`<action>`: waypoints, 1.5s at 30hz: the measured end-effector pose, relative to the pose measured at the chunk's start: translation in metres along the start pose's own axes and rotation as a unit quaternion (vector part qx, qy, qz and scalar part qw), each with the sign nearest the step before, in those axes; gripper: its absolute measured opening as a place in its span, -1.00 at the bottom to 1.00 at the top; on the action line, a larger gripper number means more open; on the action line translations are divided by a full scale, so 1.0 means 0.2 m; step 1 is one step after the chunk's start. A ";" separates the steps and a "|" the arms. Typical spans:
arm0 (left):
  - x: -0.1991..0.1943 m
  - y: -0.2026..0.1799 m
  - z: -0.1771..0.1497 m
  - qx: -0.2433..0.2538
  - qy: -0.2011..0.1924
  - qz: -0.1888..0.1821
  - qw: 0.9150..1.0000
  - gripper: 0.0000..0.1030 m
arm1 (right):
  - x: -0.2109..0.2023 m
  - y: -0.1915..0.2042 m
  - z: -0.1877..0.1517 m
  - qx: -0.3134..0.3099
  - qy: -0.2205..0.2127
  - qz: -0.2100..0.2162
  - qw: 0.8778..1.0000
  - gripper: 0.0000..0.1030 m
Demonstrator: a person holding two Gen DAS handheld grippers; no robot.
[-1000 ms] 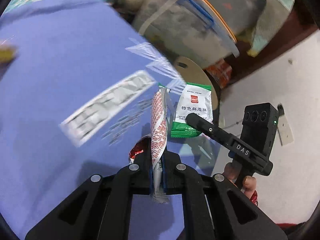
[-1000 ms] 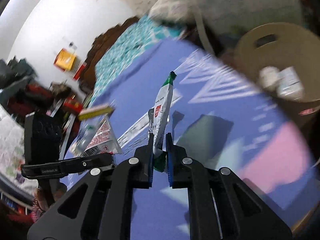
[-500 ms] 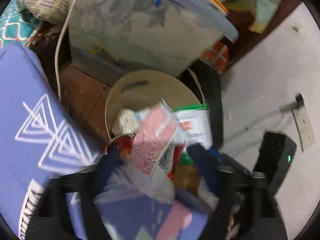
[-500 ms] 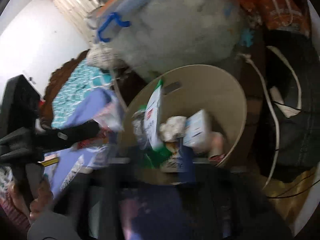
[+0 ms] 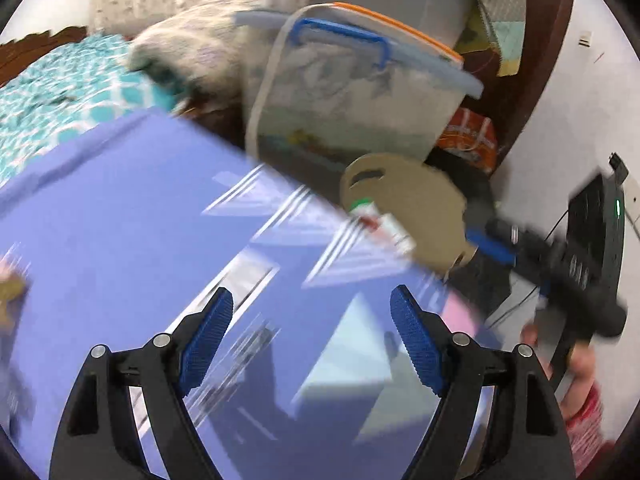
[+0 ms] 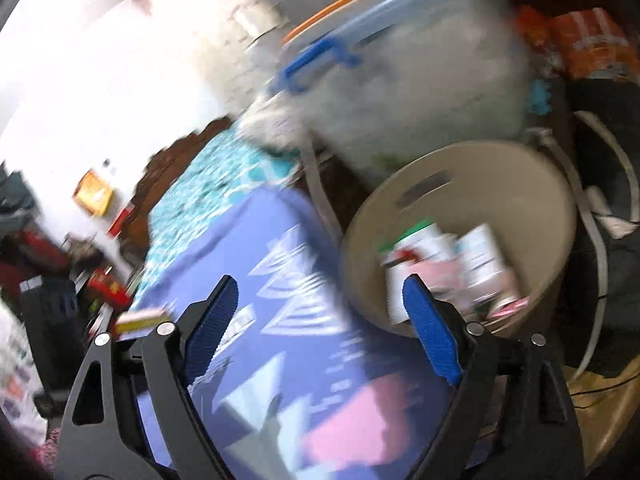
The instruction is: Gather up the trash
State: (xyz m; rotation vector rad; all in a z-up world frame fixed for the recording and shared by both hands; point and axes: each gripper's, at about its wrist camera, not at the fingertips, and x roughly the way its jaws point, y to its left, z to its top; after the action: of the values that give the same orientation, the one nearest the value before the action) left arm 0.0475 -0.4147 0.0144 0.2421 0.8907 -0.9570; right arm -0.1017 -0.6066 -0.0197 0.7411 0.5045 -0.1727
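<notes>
A beige round trash bin (image 6: 536, 200) stands off the right edge of the purple mat (image 6: 280, 320); it also shows in the left wrist view (image 5: 420, 200). Several wrappers (image 6: 452, 264) lie inside it, red, white and green. My right gripper (image 6: 316, 300) is open and empty over the mat's edge, just left of the bin. My left gripper (image 5: 310, 312) is open and empty above the purple mat (image 5: 120, 220). The right gripper's body (image 5: 560, 272) shows beside the bin. A yellow wrapper (image 6: 142, 318) lies at the mat's far left.
A clear storage box with a blue handle (image 5: 360, 92) stands behind the bin, also in the right wrist view (image 6: 400, 80). A teal patterned cloth (image 5: 68, 88) lies beyond the mat. A dark bag with straps (image 6: 600, 240) sits right of the bin. Both views are blurred.
Both grippers held wrappers a second ago, carried them over the bin and opened. The wrappers now lie in the bin and both grippers have drawn back over the mat.
</notes>
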 end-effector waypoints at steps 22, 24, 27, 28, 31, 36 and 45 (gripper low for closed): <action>-0.94 1.50 -0.79 -0.327 -0.075 0.182 0.924 0.64 | 0.92 1.44 -0.61 -0.182 0.218 0.145 0.948 0.20; -0.89 1.56 -0.80 -0.340 -0.068 0.180 0.921 0.62 | 1.02 1.47 -0.57 -0.179 0.224 0.138 0.948 0.22; -0.88 1.57 -0.83 -0.352 -0.078 0.171 0.917 0.17 | 1.14 1.47 -0.60 -0.161 0.261 0.149 0.940 0.25; -0.87 1.57 -0.84 -0.347 -0.073 0.161 0.921 -0.09 | 1.17 1.48 -0.62 -0.155 0.276 0.156 0.936 0.08; -0.89 1.52 -0.87 -0.338 -0.072 0.151 0.926 -0.35 | 1.13 1.44 -0.69 -0.156 0.290 0.159 0.931 -0.15; -1.02 1.42 -1.01 -0.331 -0.081 0.139 0.930 -0.36 | 0.77 1.29 -0.76 -0.185 0.273 0.168 0.929 -0.15; -1.08 1.21 -1.18 -0.325 -0.089 0.175 0.925 -0.35 | 0.33 1.02 -0.87 -0.184 0.260 0.168 0.933 -0.11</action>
State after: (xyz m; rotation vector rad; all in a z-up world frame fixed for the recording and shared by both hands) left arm 0.0510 -0.0150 -0.0188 -0.2487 0.9103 -0.3106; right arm -0.0438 -0.3374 -0.0391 0.4870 0.8740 0.4427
